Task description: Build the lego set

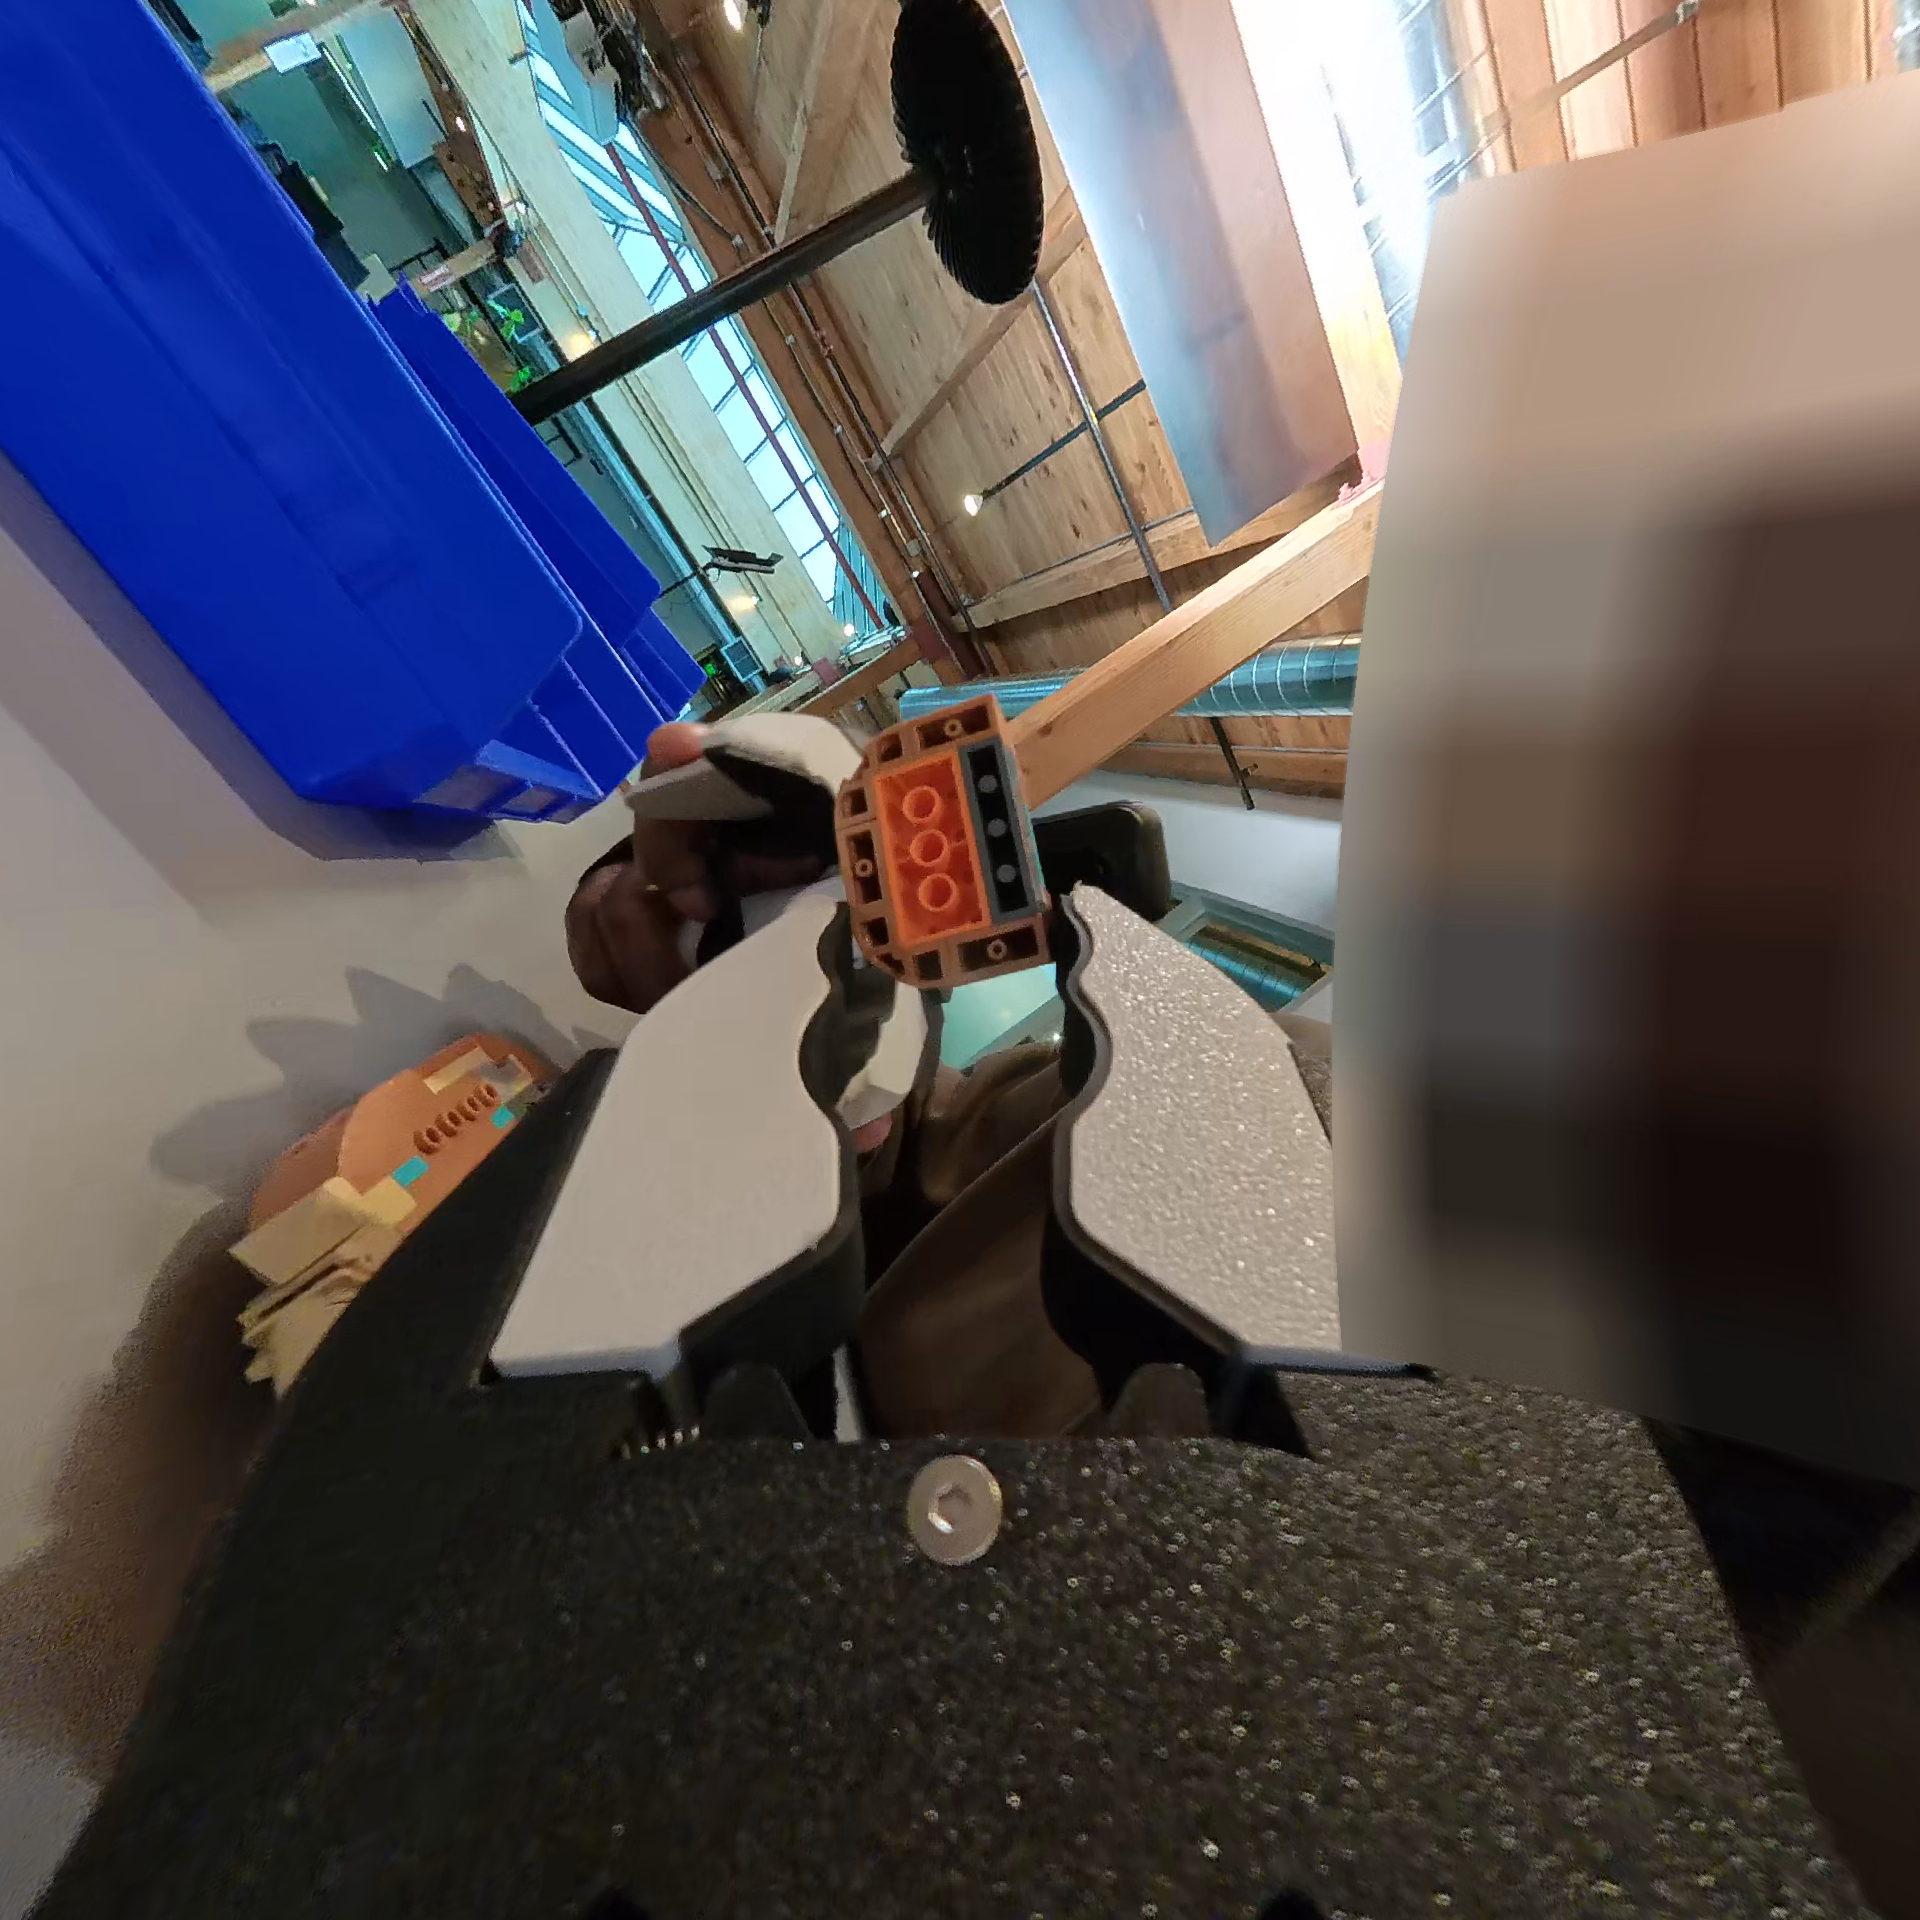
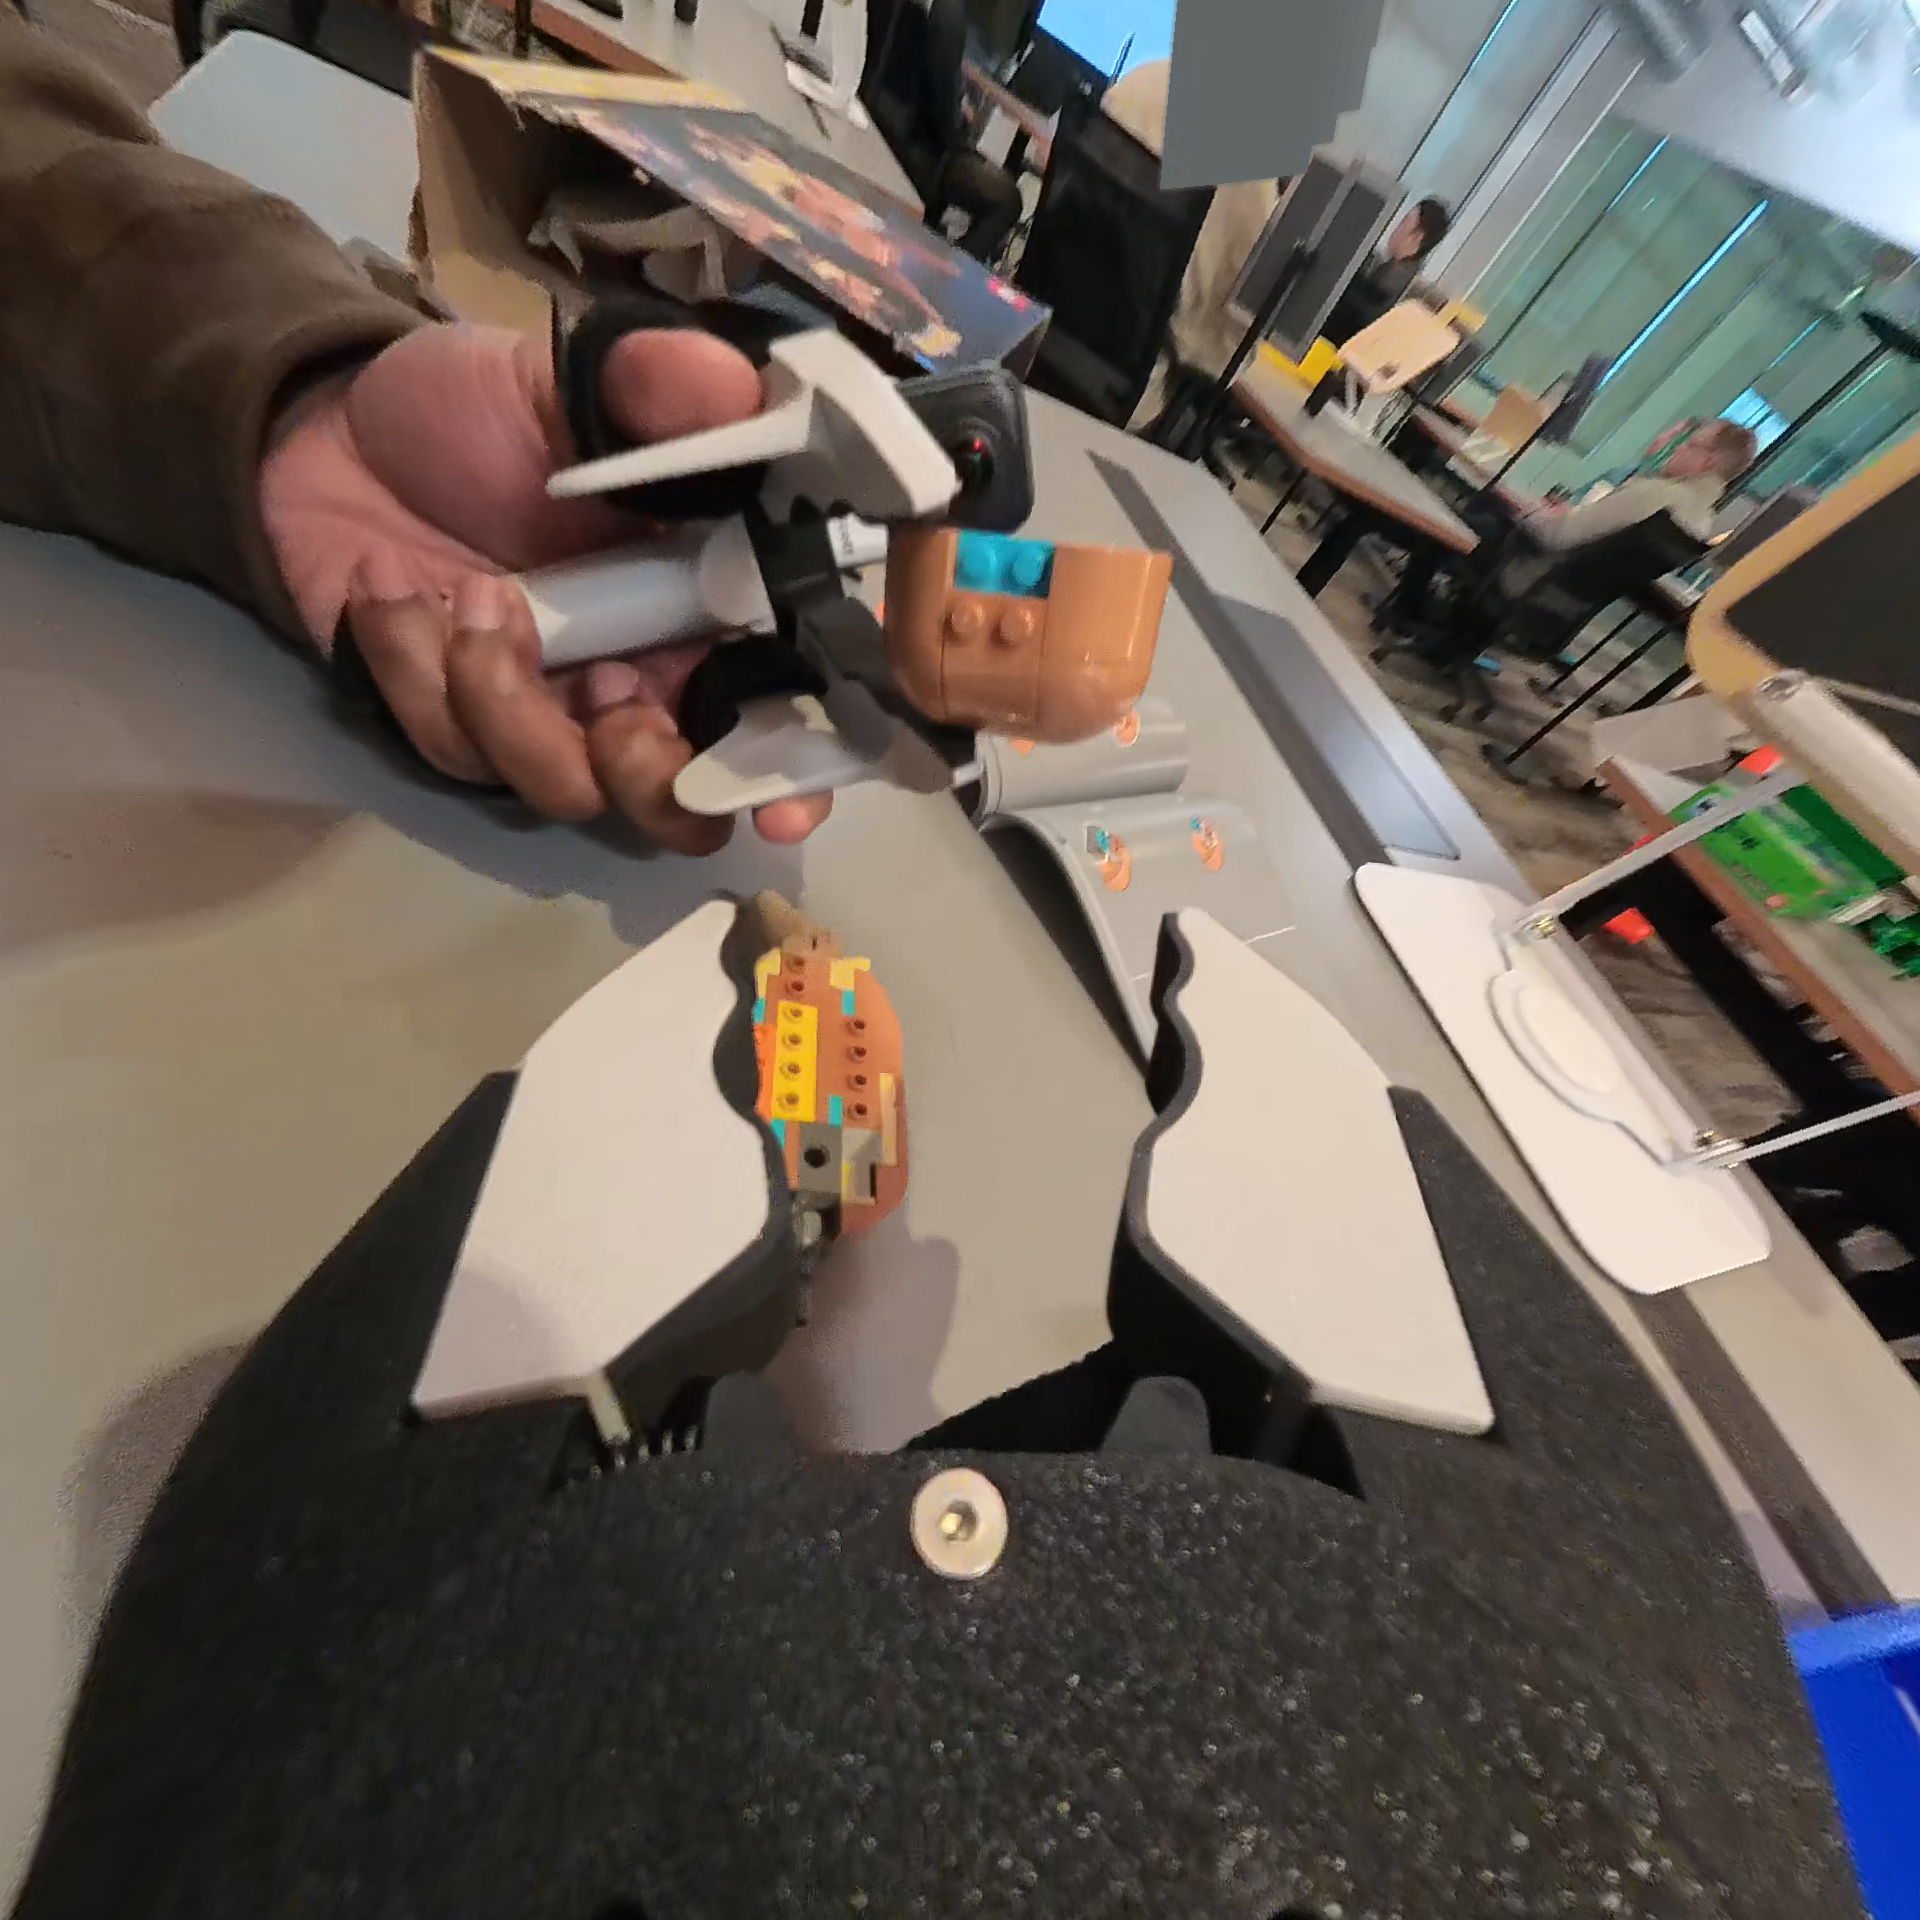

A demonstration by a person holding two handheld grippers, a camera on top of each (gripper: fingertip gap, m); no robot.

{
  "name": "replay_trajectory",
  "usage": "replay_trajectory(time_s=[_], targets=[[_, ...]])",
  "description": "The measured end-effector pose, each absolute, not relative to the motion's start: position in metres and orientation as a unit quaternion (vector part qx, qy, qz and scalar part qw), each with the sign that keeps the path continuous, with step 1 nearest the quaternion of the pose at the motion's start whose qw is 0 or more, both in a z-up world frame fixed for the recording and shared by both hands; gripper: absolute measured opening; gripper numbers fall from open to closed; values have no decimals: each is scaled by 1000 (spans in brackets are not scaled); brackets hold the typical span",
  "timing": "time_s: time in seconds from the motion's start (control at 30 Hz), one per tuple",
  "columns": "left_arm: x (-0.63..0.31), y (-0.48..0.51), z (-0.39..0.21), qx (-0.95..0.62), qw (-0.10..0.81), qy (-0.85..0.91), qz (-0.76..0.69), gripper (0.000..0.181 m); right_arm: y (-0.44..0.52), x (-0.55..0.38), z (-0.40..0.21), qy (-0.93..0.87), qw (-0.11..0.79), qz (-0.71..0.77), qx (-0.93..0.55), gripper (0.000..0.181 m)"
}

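Observation:
My left gripper (image 1: 951, 909) is shut on a brown lego piece (image 1: 940, 842) and holds it in the air, its orange and grey underside facing the camera. The right wrist view shows that gripper (image 2: 883, 655) in a hand, with the rounded brown piece (image 2: 1029, 644) and its blue brick on top. A longer brown, orange and yellow lego body (image 2: 831, 1081) lies on the grey table (image 2: 260, 1039); it also shows in the left wrist view (image 1: 416, 1132). My right gripper (image 2: 951, 925) is open and empty, above that body.
Blue bins (image 1: 260, 468) stand along one side, one corner near my right gripper (image 2: 1860, 1766). An open cardboard box with a printed lid (image 2: 727, 177) is at the back. A grey bracket (image 2: 1101, 821) and a white base plate (image 2: 1538, 1060) sit near the table's right edge. About 4 centimetres separates my left fingertips from my right. The right tips stand about 35 centimetres off the white base plate (image 2: 1538, 1060).

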State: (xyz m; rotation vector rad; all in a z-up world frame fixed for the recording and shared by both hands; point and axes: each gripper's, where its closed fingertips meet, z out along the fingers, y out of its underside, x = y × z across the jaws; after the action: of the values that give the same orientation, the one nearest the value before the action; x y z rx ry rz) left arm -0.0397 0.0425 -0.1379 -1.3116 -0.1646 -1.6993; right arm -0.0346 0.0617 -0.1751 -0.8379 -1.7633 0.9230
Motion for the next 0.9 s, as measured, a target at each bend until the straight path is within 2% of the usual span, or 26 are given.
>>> replay_trajectory(time_s=[0.37,0.57,0.9], targets=[[-14,41,-145,-573,470,-44,-670,37,43,-36,-154,-692,553,358,-295,74],[-2,44,-153,-647,543,12,-536,37,43,-34,-147,-667,602,343,-275,70],[-4,45,-151,-673,612,36,-414,37,43,-34,-140,-639,641,342,-254,63]])
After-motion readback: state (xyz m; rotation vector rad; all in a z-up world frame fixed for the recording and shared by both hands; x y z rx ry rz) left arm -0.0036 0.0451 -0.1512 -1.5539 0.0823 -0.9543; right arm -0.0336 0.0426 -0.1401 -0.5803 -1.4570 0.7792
